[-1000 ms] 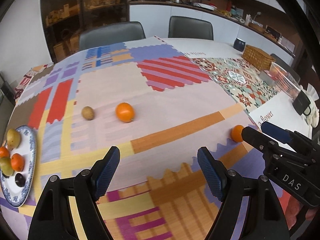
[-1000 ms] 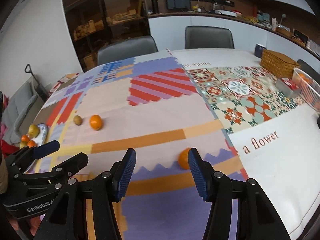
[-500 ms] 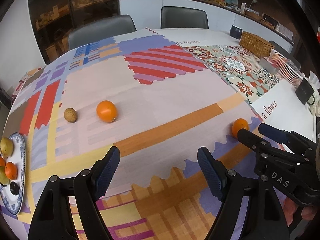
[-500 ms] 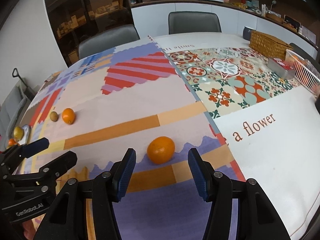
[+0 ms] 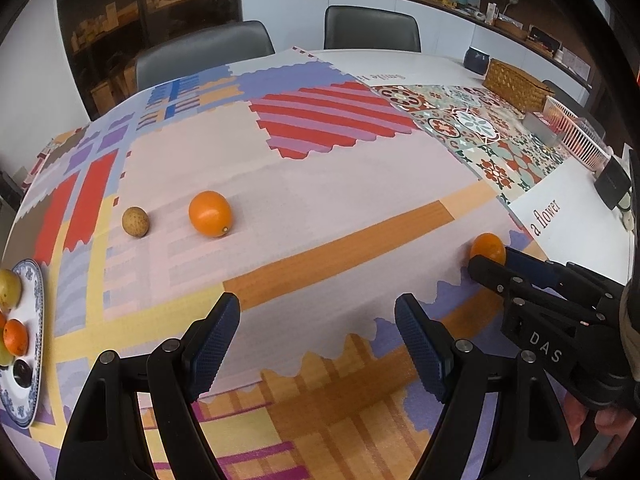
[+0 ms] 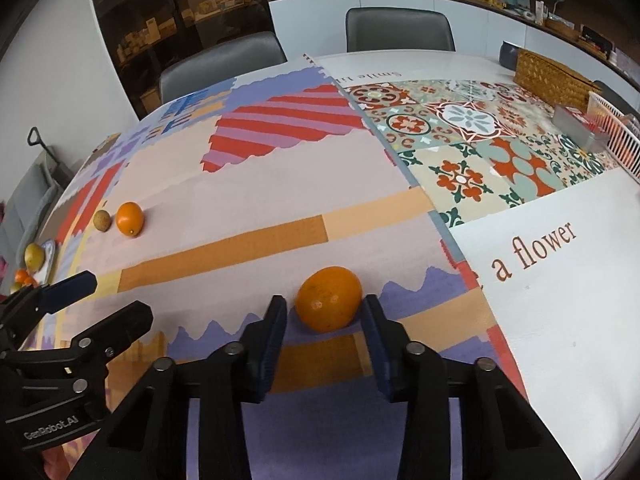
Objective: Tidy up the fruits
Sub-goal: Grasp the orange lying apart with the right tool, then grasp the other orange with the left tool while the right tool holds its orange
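Here the right gripper (image 6: 324, 316) sits low over the patchwork tablecloth (image 6: 260, 184) with its jaws closing around an orange (image 6: 329, 298) that lies between the blue pads; the right pad looks to be touching the fruit's side, while a thin gap shows at the left pad, so the grip is not firm yet. The orange rests on the cloth at the very tips of the fingers, right on a purple zigzag patch. The left gripper (image 5: 318, 340) hangs with its jaws wide apart and nothing between them, only cloth below. Ahead of it and to its left lie a second orange (image 5: 210, 214) and, just beside that, a small brown fruit (image 5: 135, 221), apart from each other. Farther to its left, at the table's edge, a blue-and-white plate (image 5: 34, 392) holds several fruits: a yellow one, small orange ones and a dark one. Well beyond the right gripper, at the far right side, stand a woven basket (image 6: 554, 76) and a white slatted crate (image 6: 616, 136).
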Demonstrator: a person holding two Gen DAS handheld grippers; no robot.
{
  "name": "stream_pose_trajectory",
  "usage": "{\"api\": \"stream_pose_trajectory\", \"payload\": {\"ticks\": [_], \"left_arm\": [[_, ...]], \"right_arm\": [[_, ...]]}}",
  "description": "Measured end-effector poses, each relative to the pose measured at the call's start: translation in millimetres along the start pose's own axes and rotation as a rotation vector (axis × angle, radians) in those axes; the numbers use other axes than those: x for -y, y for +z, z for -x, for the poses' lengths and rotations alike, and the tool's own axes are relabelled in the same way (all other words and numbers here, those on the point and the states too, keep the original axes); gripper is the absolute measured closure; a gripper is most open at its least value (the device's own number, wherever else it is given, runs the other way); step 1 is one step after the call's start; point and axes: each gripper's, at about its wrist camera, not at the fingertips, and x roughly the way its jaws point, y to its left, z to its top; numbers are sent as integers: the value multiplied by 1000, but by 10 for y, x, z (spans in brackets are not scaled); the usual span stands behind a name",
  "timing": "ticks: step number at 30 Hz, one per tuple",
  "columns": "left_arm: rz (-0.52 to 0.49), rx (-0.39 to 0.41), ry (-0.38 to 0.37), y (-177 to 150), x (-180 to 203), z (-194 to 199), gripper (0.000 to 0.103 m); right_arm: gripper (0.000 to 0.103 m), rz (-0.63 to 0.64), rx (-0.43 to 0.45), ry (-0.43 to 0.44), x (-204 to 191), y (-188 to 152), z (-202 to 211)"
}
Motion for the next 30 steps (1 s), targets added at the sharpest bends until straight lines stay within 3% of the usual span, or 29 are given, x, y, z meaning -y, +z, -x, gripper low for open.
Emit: {"api": "stream_pose_trajectory", "payload": {"ticks": [16,24,30], "left_arm": [[-15,72,27,15,-314,78,24],[-49,107,6,167,-564,-50,24],[-51,108,32,290,-701,-225,24]], "right_arm": [[69,42,25,103,-338,136,118],[69,85,29,124,-611,264,27],[69,93,19,132,-752,364,-117]]}}
